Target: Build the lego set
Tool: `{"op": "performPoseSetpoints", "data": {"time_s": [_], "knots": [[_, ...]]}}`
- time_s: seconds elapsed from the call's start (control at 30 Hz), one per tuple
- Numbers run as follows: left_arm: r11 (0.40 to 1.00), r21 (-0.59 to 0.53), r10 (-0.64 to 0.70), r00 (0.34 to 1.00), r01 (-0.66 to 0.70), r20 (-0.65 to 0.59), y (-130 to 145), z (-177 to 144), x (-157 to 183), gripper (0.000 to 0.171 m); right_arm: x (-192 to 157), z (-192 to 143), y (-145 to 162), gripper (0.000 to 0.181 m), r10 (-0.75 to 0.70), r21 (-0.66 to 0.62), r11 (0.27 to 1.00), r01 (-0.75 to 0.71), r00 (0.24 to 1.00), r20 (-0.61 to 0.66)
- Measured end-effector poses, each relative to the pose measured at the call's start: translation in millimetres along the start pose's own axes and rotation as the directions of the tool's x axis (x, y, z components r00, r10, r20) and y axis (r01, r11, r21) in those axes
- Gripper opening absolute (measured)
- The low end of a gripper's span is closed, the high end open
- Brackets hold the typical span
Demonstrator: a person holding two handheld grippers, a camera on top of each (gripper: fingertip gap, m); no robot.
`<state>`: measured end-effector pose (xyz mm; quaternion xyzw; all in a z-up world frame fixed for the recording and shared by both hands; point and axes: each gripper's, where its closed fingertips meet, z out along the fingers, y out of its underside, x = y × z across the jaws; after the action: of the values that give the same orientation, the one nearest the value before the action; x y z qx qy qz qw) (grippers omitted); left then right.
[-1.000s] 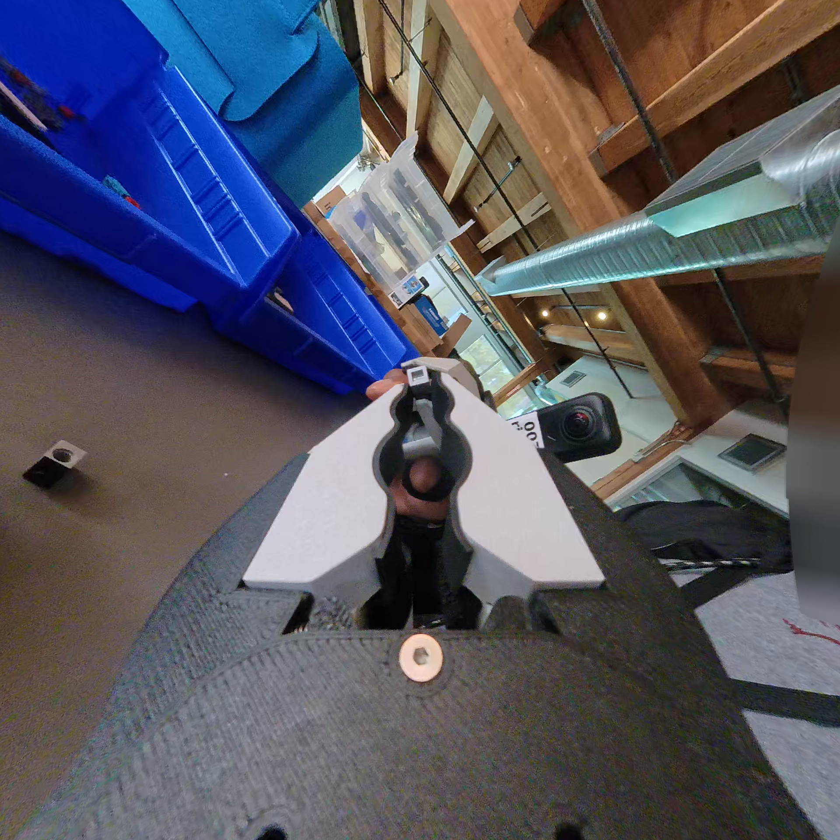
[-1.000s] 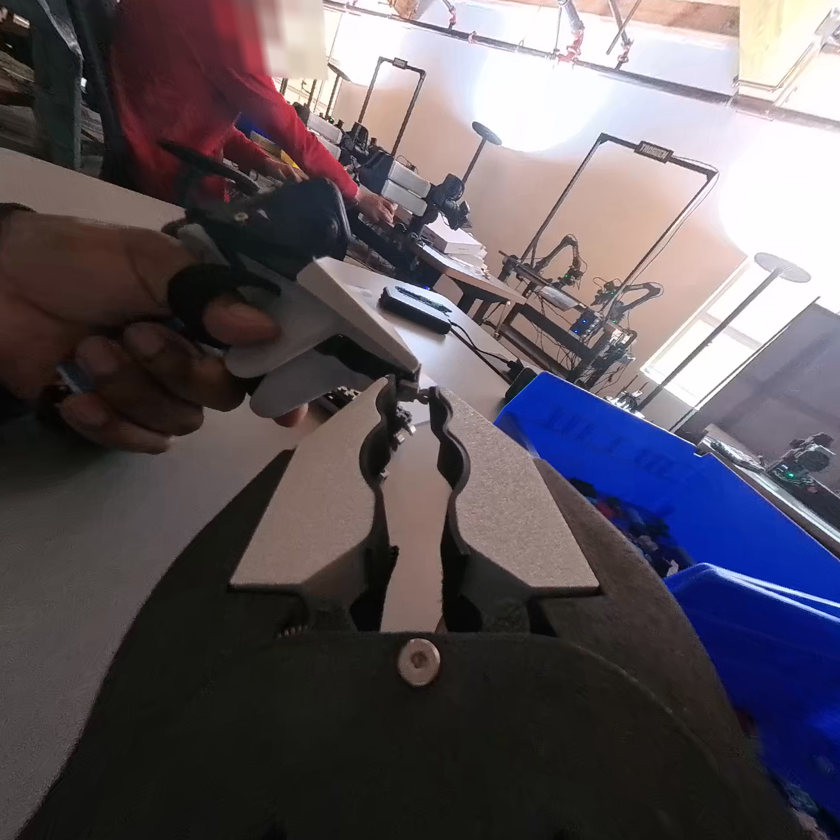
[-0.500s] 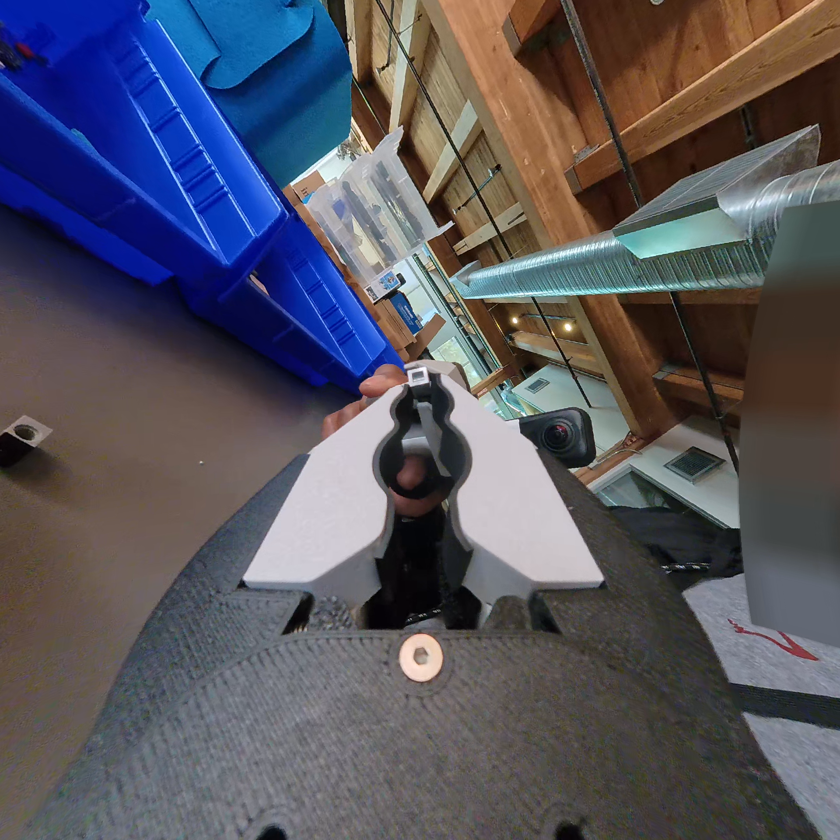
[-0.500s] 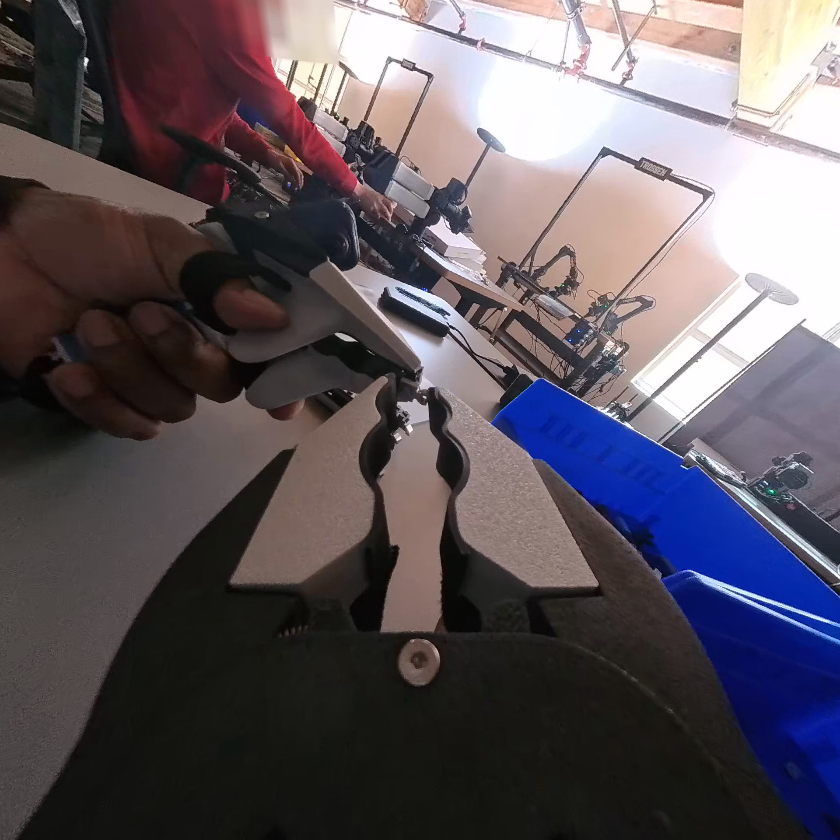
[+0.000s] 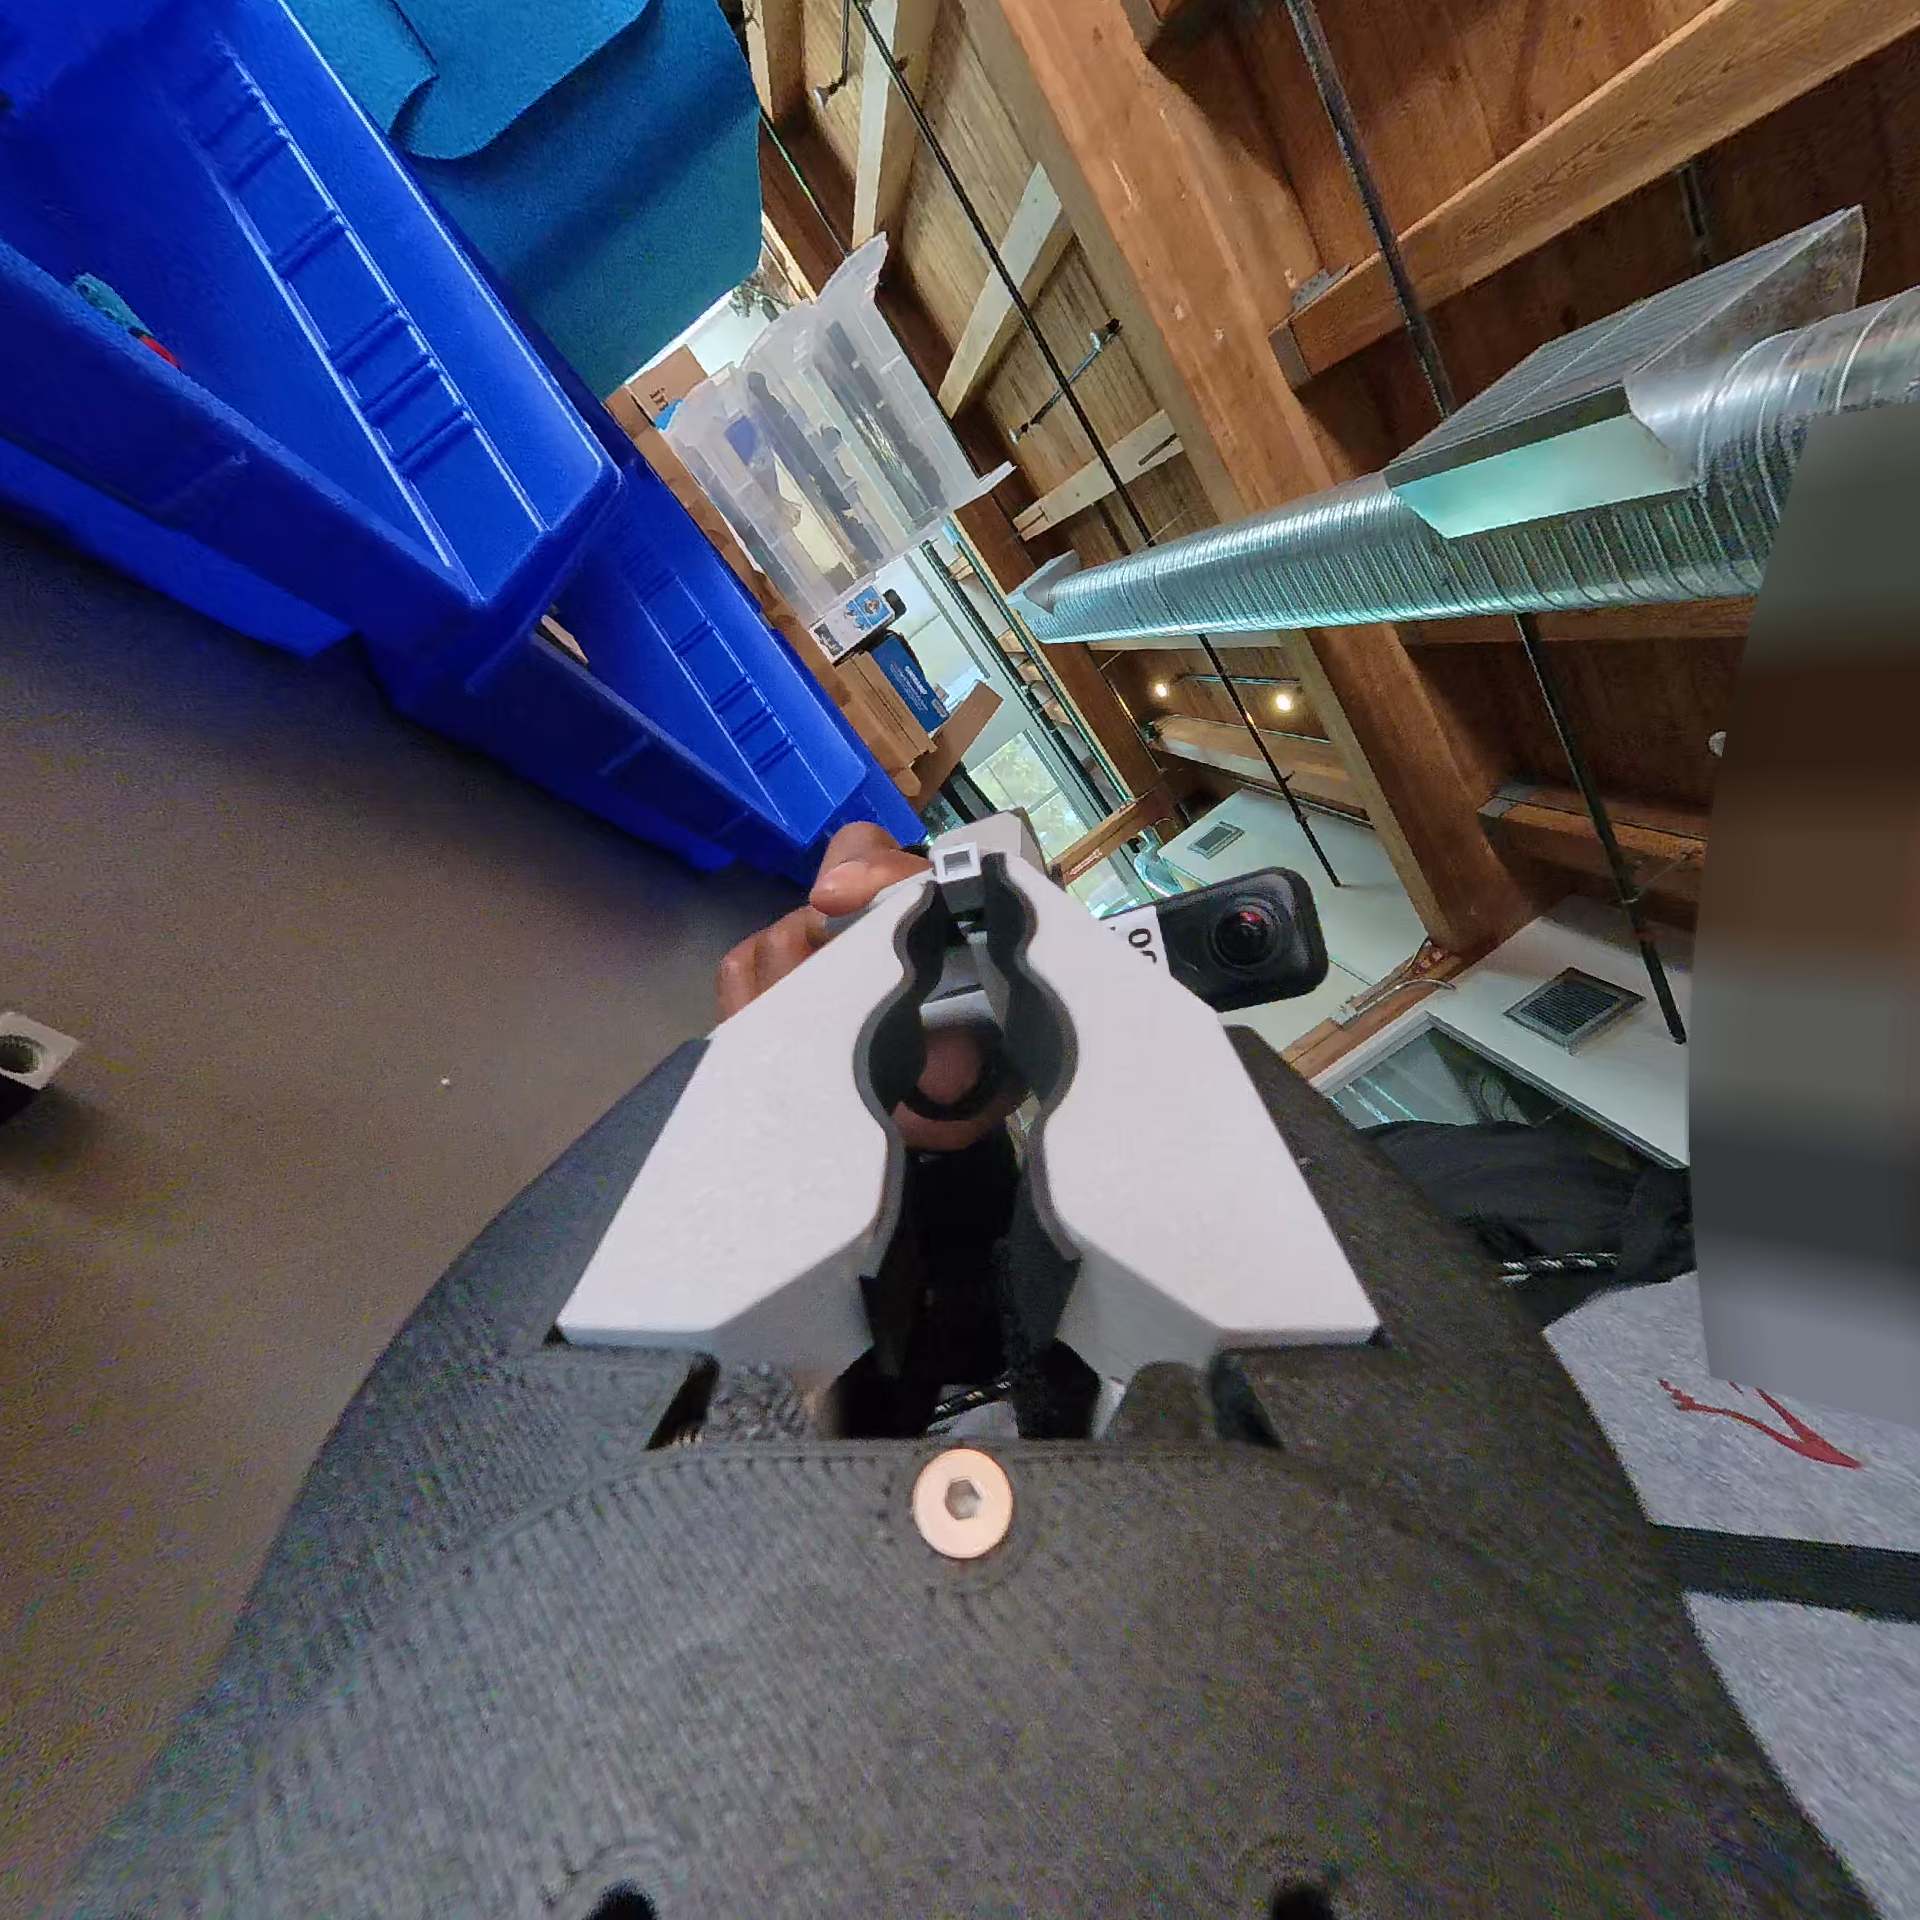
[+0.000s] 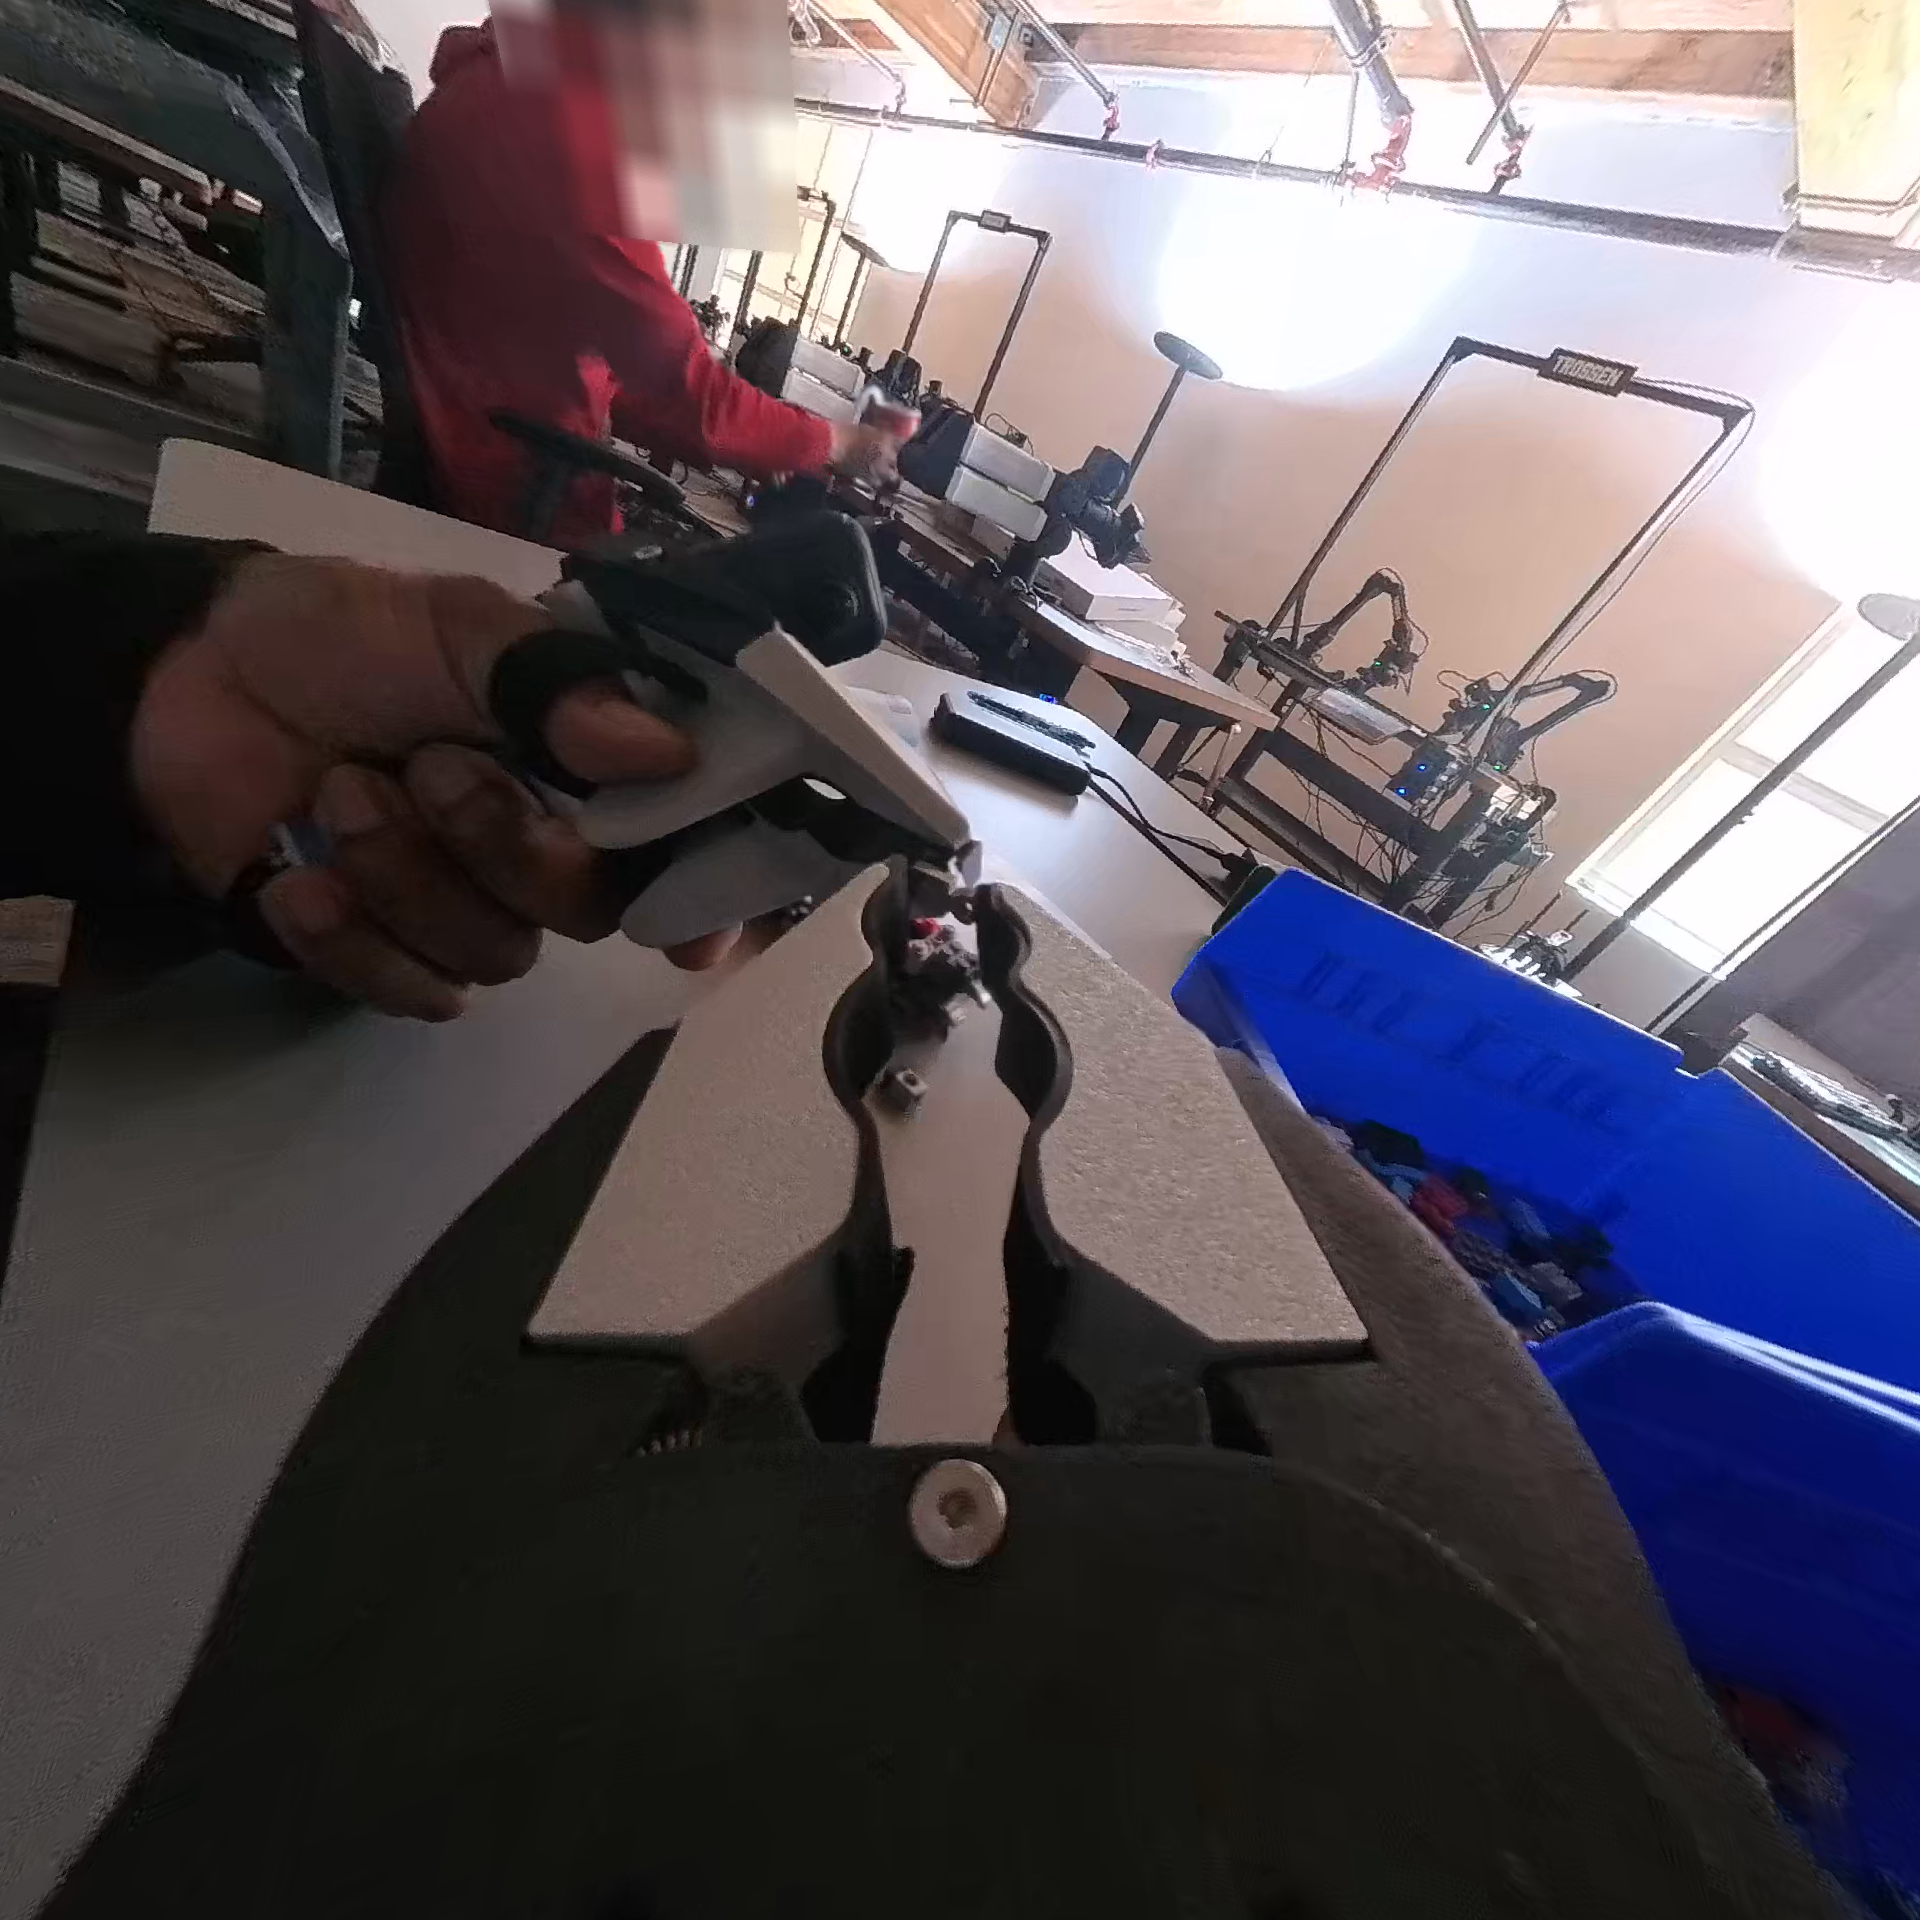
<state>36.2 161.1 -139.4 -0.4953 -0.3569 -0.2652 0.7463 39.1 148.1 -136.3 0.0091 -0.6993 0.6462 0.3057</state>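
Note:
In the left wrist view my left gripper [image 5: 961, 883] is shut on a small grey lego piece [image 5: 957, 865] at its tips. The right gripper's camera [image 5: 1242, 935] shows just behind it. In the right wrist view my right gripper [image 6: 935, 920] is shut on a small dark lego assembly [image 6: 935, 971] with red and grey bits. The left gripper [image 6: 951, 857], held by a hand [image 6: 343, 769], comes in from the left and its tips touch the top of that assembly. Both are held above the grey table [image 6: 208, 1195].
Blue bins [image 6: 1558, 1101] with loose bricks stand at the right; they also show in the left wrist view [image 5: 416, 436]. A small black and white piece [image 5: 26, 1060] lies on the table. A black device with a cable [image 6: 1008, 717] lies farther back. A person in red [image 6: 540, 312] sits behind. Both grippers' tips are close together, under 4 cm apart.
Both grippers stay tip to tip and shut. Both views have swung a little as the hands tilted. The loose piece on the table has slid toward the left edge of the left view.

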Motion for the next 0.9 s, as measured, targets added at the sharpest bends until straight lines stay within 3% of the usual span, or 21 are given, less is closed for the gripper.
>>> {"op": "performPoseSetpoints", "data": {"time_s": [0.23,0.43,0.6,0.67,0.77,0.9], "knots": [[1.000,0.002,-0.003,1.000,0.003,0.018,-1,0,-3,0.007,1,0,3,0.014,-0.121,-0.042,0.992,0.118,0.991,-0.064],[0.999,0.019,-0.034,0.999,0.034,0.027,-1,0,-6,0.007,2,1,4,0.014,-0.382,-0.120,0.922,0.368,0.913,-0.140],[0.995,0.054,-0.082,0.995,0.080,0.051,-4,-2,-12,0.008,3,0,5,0.014,-0.470,-0.145,0.881,0.450,0.868,-0.159],[0.990,0.115,-0.095,0.993,0.087,0.067,-17,-12,-17,0.007,4,-4,-2,0.013,-0.454,-0.110,0.891,0.441,0.873,-0.176],[0.994,0.109,-0.044,0.993,0.032,0.105,-20,-18,-17,0.008,10,-3,12,0.014,-0.390,-0.151,0.917,0.369,0.910,-0.143],[0.996,0.080,-0.039,0.990,0.029,0.134,-15,-16,-21,0.008,5,8,50,0.015,-0.134,-0.267,0.954,0.132,0.991,0.013]]}}
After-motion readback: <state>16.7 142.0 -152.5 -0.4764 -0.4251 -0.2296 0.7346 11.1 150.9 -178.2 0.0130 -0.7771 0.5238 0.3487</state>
